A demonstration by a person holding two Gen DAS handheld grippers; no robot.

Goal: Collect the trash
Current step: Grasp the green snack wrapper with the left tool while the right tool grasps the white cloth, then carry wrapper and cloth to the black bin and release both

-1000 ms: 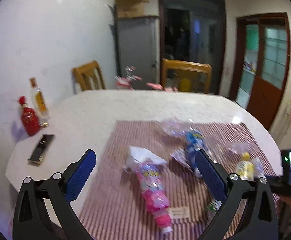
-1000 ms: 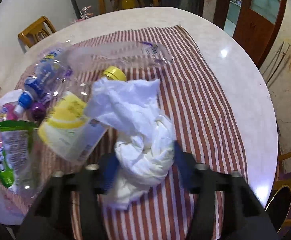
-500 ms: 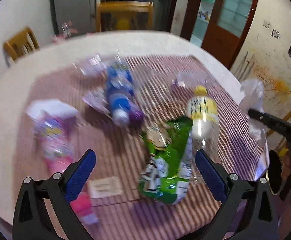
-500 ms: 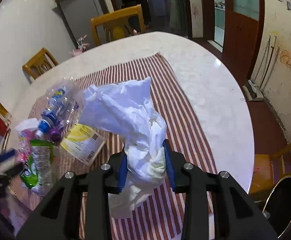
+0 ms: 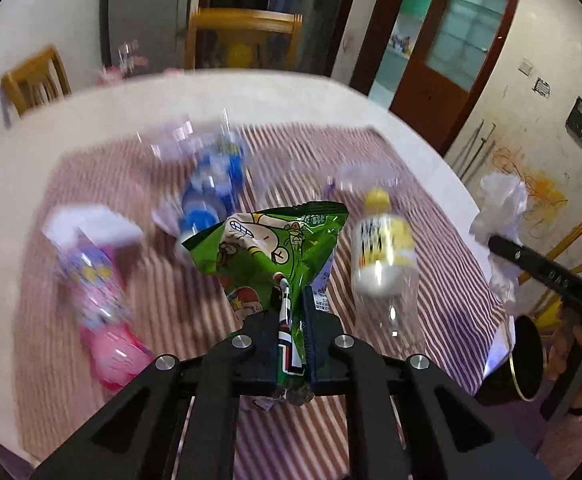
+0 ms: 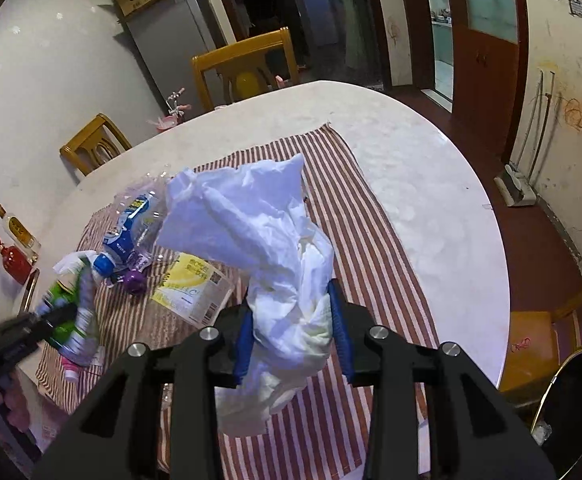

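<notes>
Trash is now held in both tools. At lower centre of the left wrist view, the left gripper [image 5: 295,320], spread wide a second ago, has clamped its jaws on the green snack bag [image 5: 275,240] and lifted it. In the right wrist view, the right gripper [image 6: 293,332] still squeezes the white crumpled tissue [image 6: 275,248], now higher above the striped cloth [image 6: 371,240]. Both look ready for the black bin [image 6: 575,396], lower right.

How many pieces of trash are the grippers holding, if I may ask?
2: the green snack bag in the left gripper, the white tissue wad in the right gripper.
</notes>
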